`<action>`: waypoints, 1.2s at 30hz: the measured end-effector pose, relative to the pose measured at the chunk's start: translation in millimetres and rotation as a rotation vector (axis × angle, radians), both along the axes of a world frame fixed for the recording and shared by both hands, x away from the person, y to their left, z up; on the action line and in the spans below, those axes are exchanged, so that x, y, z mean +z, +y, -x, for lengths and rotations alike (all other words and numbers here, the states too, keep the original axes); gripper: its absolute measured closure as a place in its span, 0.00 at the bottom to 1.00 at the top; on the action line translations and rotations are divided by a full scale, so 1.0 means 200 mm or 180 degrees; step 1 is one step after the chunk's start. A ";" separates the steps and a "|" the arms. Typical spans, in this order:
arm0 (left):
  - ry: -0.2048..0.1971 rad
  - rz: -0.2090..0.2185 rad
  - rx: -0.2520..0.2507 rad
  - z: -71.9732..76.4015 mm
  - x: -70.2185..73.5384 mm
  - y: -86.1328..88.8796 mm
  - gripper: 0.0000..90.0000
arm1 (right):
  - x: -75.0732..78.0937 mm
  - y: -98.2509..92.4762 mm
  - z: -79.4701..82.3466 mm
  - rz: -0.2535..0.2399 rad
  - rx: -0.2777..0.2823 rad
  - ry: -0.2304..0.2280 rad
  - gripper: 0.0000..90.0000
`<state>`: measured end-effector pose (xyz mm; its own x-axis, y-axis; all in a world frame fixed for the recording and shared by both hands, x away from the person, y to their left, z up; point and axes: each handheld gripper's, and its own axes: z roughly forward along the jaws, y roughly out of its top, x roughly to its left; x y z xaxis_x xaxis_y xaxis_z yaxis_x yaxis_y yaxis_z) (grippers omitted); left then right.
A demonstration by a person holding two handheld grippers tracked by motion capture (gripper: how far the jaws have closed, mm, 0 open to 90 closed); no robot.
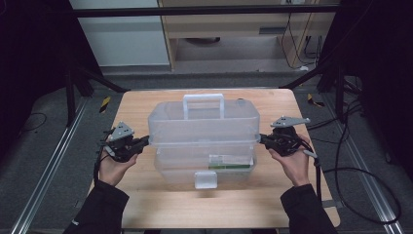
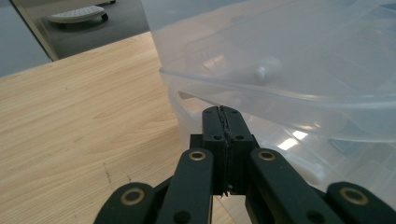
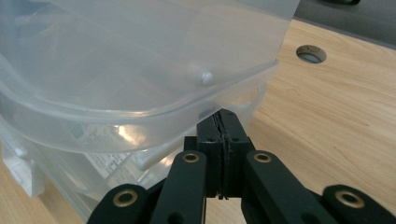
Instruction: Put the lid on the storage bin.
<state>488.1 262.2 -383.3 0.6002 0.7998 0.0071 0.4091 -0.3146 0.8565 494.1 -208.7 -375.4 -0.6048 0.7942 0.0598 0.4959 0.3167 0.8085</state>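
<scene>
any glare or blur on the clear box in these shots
High view: dim, dark surroundings, the clear plastic box sharp enough. Left gripper view: bright glints on the box wall, near jaws soft. Right gripper view: pale reflections under the lid rim, contents hazy through plastic.

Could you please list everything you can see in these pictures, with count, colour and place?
storage box: one, clear plastic, middle of the table, white latch at its front, a green-and-white pack inside.
lid: one, clear, with white handle on top, raised above the box's base at both ends.
table: one, light wood, a round hole near its far right corner.
cables: several, black, on the grey floor at right.
left gripper: one, black, shut, tips under the lid's left rim.
right gripper: one, black, shut, tips under the lid's right rim.
hands: two, in dark sleeves, at the near edge.
</scene>
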 end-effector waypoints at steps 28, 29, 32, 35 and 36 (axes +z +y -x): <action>0.0205 -0.0341 0.0604 -0.12 -0.22 0.17 0.81 | -0.17 -0.15 -0.07 0.0262 -0.0496 0.0064 0.81; 0.0196 -0.0353 0.0641 -0.12 -0.23 0.18 0.78 | -0.18 -0.16 -0.08 0.0290 -0.0537 0.0057 0.79; 0.0200 -0.0327 0.0752 -0.14 -0.26 0.22 0.63 | -0.20 -0.20 -0.09 0.0312 -0.0639 0.0066 0.64; 0.0253 -0.0319 0.0848 -0.15 -0.29 0.25 0.52 | -0.21 -0.22 -0.10 0.0383 -0.0750 0.0065 0.53; 0.0269 -0.0316 0.0882 -0.16 -0.29 0.26 0.50 | -0.22 -0.23 -0.10 0.0392 -0.0786 0.0073 0.51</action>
